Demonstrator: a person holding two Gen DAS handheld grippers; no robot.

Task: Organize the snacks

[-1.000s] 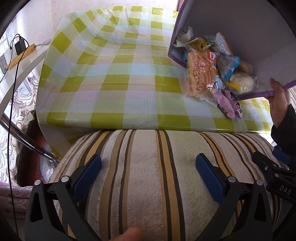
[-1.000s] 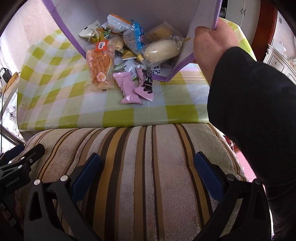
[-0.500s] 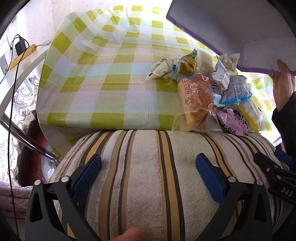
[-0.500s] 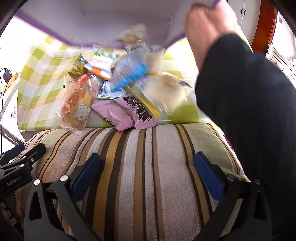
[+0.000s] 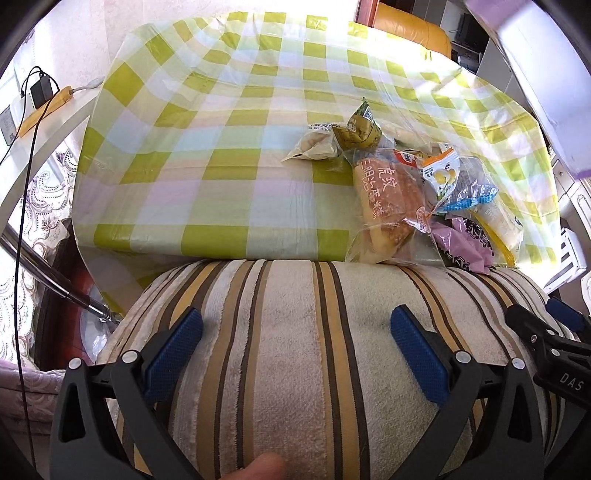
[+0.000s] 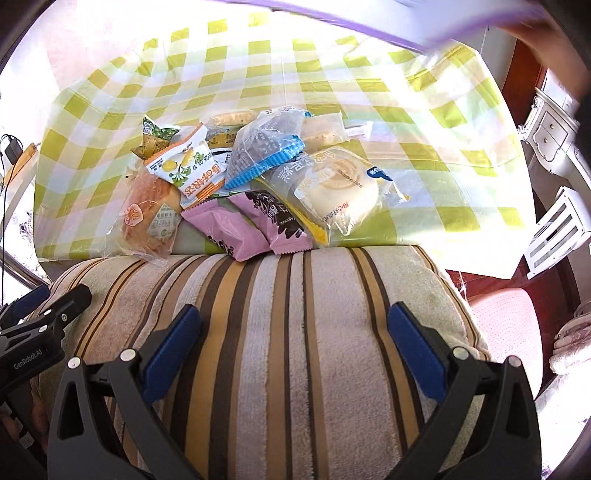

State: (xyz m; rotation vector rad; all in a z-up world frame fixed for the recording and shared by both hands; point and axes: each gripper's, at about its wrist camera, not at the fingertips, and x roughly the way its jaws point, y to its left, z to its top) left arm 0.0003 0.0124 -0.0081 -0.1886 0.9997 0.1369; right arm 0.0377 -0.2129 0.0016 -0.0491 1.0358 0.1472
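Both grippers lay idle on a striped towel [image 5: 295,350] at the near edge of the surface [image 5: 221,155], each with its jaws spread wide and nothing between them: the left gripper [image 5: 297,343] pointed at bare check cloth, the right gripper [image 6: 295,339] sat just short of the snack heap. The snacks were piled loosely on the green-and-white cloth, near the front edge and toward the right side of the surface. In the right wrist view a clear bag with a brown bread roll [image 6: 147,218] lay at the left of the heap, two pink packets [image 6: 229,229] at the front with their ends overlapping the towel, a round pale bun in a clear wrapper [image 6: 332,188] on the right, and an orange-and-white lemon packet [image 6: 188,166] and a blue-edged bag [image 6: 266,147] on top. A small green packet [image 5: 360,127] stood at the back left. A white box with purple trim [image 6: 369,22] was blurred at the top of the frame, held off the surface; who held it could not be made out clearly.

Sorting had not begun, I judged; the heap was only laid out. The next move would call for one gripper to lift off the towel and pick a top packet first, since wrappers overlapped and a low grab might drag its neighbours
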